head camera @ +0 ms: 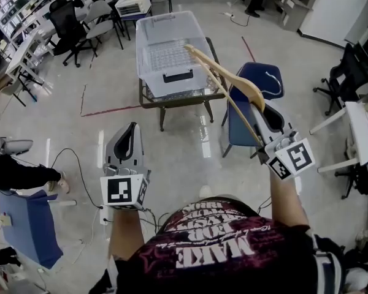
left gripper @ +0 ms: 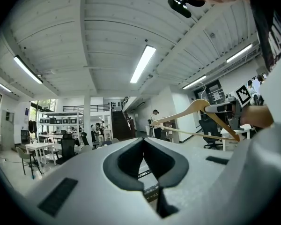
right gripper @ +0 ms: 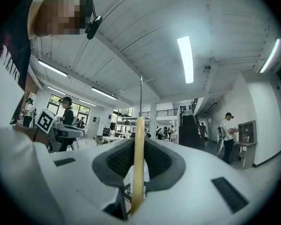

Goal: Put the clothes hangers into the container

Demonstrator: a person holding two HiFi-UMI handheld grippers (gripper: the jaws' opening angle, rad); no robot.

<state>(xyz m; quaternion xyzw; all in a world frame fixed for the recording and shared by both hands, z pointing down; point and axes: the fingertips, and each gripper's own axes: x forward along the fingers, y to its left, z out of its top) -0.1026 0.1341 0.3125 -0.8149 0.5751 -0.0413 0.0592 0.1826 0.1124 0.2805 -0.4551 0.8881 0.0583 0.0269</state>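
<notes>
My right gripper (head camera: pixel 262 108) is shut on a wooden clothes hanger (head camera: pixel 224 78), held in the air at the right. The hanger's long arm slants up and left, and its far end hangs over the clear plastic container (head camera: pixel 148 41). In the right gripper view the hanger (right gripper: pixel 138 172) stands edge-on between the dark pads, with its metal hook rising above the right gripper (right gripper: pixel 139 142). My left gripper (head camera: pixel 132 127) is lower left, shut with nothing in it, well short of the container. The left gripper view shows its closed jaws (left gripper: pixel 143 142) and the hanger (left gripper: pixel 196 109) off to the right.
The container sits on a small dark-framed table (head camera: pixel 172 100). A blue chair (head camera: pixel 251 81) stands just right of it, under the hanger. Another blue chair (head camera: pixel 24 225) is at lower left, a cable (head camera: pixel 80 164) trails on the floor, and office chairs (head camera: pixel 67 17) stand at upper left.
</notes>
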